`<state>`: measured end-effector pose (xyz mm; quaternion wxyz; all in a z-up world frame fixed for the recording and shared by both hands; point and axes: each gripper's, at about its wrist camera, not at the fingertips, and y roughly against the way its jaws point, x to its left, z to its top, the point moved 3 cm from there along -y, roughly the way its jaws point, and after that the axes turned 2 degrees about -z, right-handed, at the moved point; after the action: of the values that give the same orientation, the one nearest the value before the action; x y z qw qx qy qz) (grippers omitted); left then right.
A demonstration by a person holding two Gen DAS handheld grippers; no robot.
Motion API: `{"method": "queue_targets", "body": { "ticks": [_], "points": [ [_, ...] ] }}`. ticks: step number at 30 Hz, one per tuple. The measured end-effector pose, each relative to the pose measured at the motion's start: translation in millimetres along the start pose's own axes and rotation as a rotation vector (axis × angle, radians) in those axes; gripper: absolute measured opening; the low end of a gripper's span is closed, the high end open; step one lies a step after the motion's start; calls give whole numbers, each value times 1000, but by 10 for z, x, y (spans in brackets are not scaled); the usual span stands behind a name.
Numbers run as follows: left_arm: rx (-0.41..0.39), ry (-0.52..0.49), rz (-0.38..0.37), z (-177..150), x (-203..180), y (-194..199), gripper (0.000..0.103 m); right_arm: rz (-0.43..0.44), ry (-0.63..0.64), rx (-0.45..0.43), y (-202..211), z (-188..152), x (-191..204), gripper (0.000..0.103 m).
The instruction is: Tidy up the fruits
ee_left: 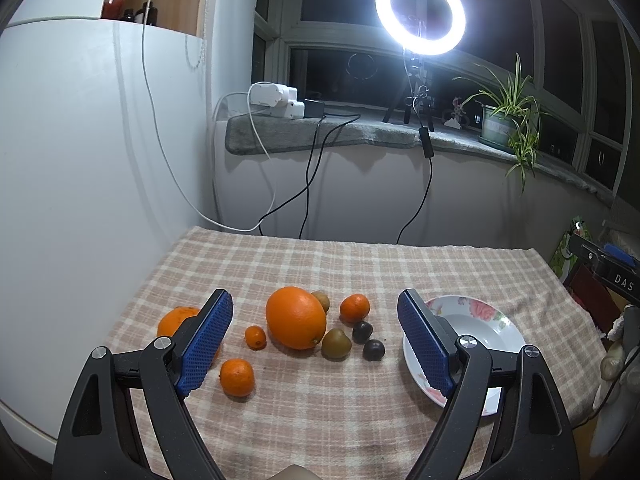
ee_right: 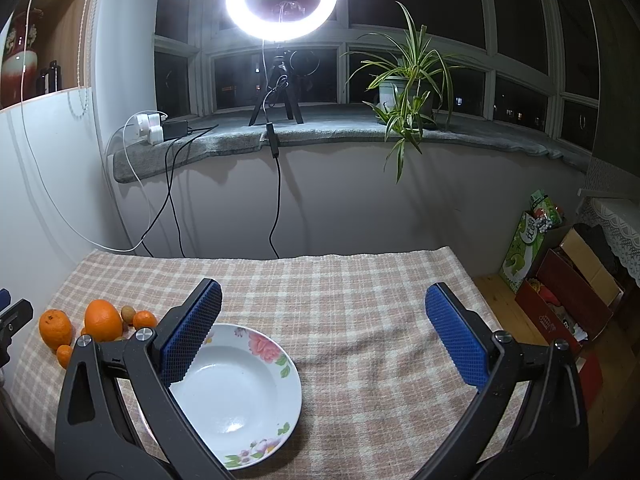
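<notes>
Fruit lies on a checked tablecloth point(ee_left: 320, 420). In the left wrist view a big orange point(ee_left: 295, 317) sits in the middle, with a second orange point(ee_left: 176, 320) behind my left finger, small tangerines point(ee_left: 237, 377) point(ee_left: 354, 307), a kumquat point(ee_left: 255, 337), kiwis point(ee_left: 337, 344) point(ee_left: 321, 300) and two dark fruits point(ee_left: 373, 350). A white floral plate point(ee_left: 480, 332) stands empty at right. My left gripper point(ee_left: 316, 344) is open above the fruit, holding nothing. My right gripper point(ee_right: 324, 336) is open and empty, its left finger over the plate point(ee_right: 236, 396). The oranges point(ee_right: 103, 320) show at far left.
A ring light on a tripod point(ee_right: 280, 12), a potted plant point(ee_right: 404, 84) and power adapters with dangling cables point(ee_right: 154, 126) stand on the windowsill behind the table. A white cabinet point(ee_left: 80, 160) flanks the left. Boxes and bags point(ee_right: 560, 280) sit on the floor at right.
</notes>
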<state>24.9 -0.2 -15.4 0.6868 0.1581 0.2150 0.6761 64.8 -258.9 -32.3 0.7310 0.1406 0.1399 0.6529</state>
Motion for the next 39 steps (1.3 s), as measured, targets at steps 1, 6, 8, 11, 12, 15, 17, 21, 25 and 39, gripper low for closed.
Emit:
{"method": "queue_targets", "body": {
  "ticks": [1, 6, 8, 11, 12, 15, 17, 21, 25, 39],
  "points": [
    [0, 0, 0, 0, 0, 0, 85, 0, 0, 0, -4, -3, 0, 103],
    [-1, -2, -1, 1, -2, -2, 85, 0, 2, 0, 0, 0, 2, 103],
    [-1, -1, -2, 5, 3, 0, 85, 0, 1, -1, 4, 4, 1, 103],
    [-1, -2, -2, 5, 3, 1, 85, 0, 1, 0, -3, -4, 1, 103],
    [-2, -1, -2, 5, 4, 1, 85, -1, 1, 0, -1, 0, 4, 103],
    [-2, -1, -2, 5, 6, -2, 85, 0, 1, 0, 1, 0, 5, 103],
    [-2, -1, -3, 5, 5, -1, 85, 1, 2, 1, 6, 5, 10, 103],
    [-3, -1, -2, 3, 4, 0, 85, 1, 1, 0, 8, 9, 8, 103],
    [-3, -1, -2, 3, 4, 0, 85, 1, 1, 0, 0, 0, 9, 103],
    [-3, 1, -2, 4, 2, 1, 85, 5, 7, 5, -14, 0, 69, 103]
  ]
}}
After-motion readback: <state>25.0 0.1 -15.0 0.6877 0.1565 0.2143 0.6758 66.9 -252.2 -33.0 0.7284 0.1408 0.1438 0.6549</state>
